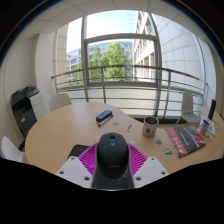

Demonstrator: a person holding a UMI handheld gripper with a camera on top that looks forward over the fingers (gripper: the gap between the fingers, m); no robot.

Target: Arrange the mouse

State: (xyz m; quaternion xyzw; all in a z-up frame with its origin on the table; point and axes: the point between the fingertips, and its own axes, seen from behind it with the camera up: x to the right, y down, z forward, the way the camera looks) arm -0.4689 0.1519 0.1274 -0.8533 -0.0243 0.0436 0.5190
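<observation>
Now I see my gripper (112,165) clamped on the dark grey plastic mouse (112,152) (magenta pads (90,157) pressing both sides) over the round wooden table (60,135).

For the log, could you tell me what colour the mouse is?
Black; the mouse sits between the gripper fingers in the gripper view.

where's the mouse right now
In the gripper view the black mouse sits between the two fingers, their pads against its sides, over the near edge of the round wooden table, with a mug beyond it.

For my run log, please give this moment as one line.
gripper: shut on mouse | mouse: above table | mug: beyond, right
</observation>
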